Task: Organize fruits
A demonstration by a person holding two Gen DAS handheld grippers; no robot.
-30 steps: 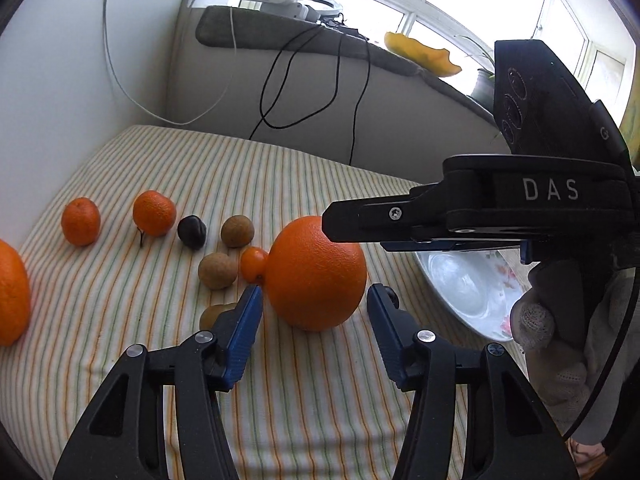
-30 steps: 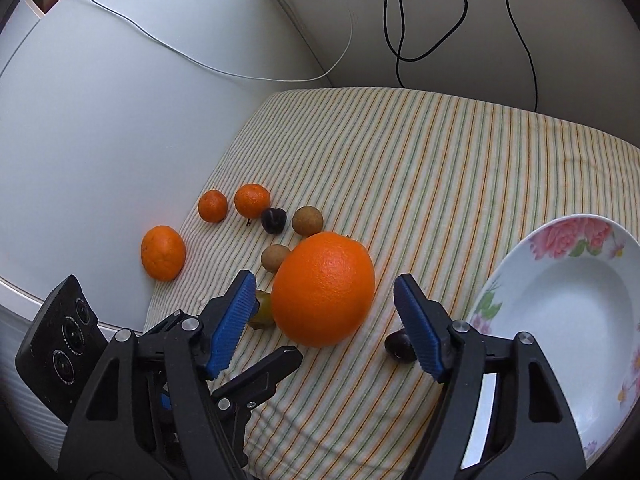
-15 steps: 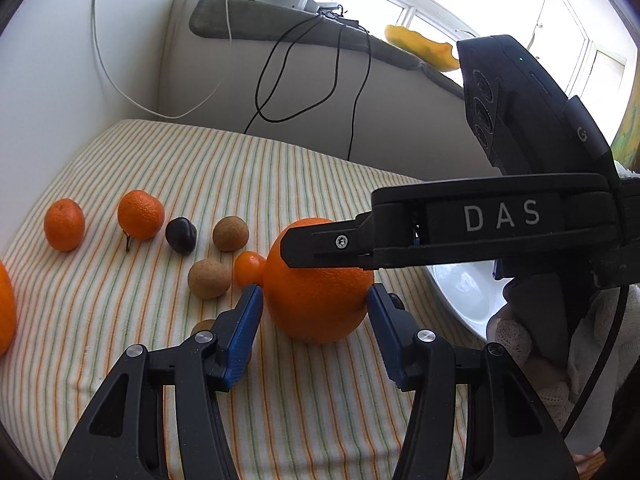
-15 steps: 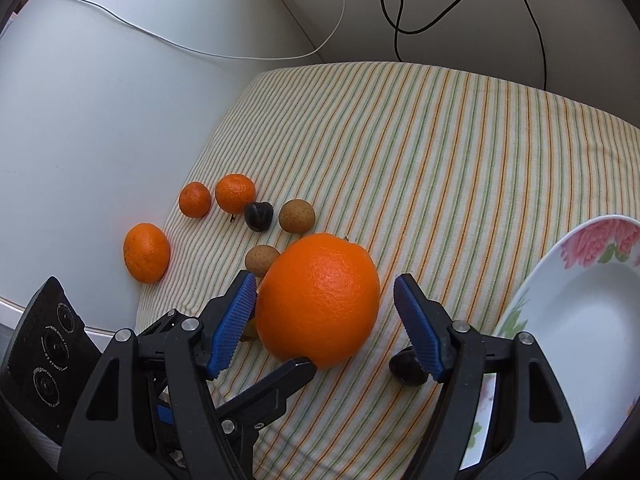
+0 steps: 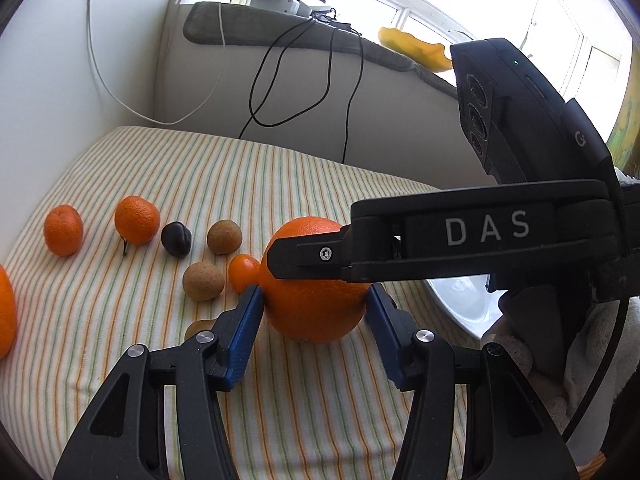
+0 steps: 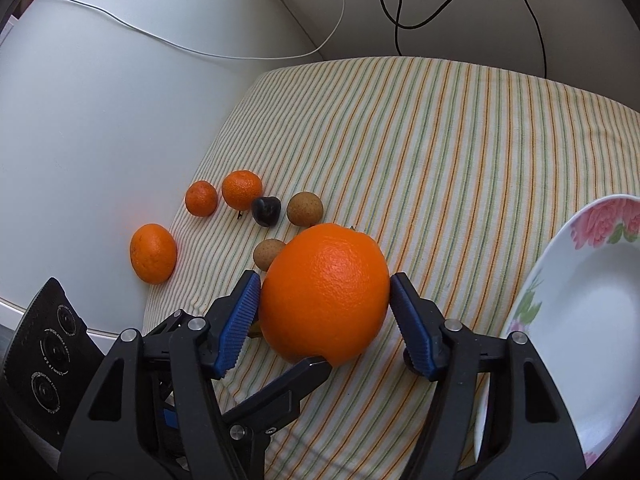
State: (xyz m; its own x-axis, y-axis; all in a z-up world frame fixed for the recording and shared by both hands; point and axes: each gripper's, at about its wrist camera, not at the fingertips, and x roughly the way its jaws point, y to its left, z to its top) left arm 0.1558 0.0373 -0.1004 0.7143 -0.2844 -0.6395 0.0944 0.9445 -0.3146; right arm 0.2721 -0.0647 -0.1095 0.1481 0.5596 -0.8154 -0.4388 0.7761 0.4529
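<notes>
**Both grippers close around the big orange**

On the striped cloth (image 6: 460, 140), small tangerines (image 6: 202, 204) lie at ten o'clock from the large round orange (image 6: 326, 292). The left gripper (image 5: 314, 304) has its blue pads touching the orange's sides. The right gripper (image 6: 324, 310) has just been closing, and its pads now meet the orange. The white flowered plate (image 6: 592, 240) lies at three o'clock.

The big orange (image 6: 326, 292) sits on the cloth (image 6: 440, 140), small fruits (image 6: 240, 200) behind-left, plate (image 6: 580, 320) right.
</notes>
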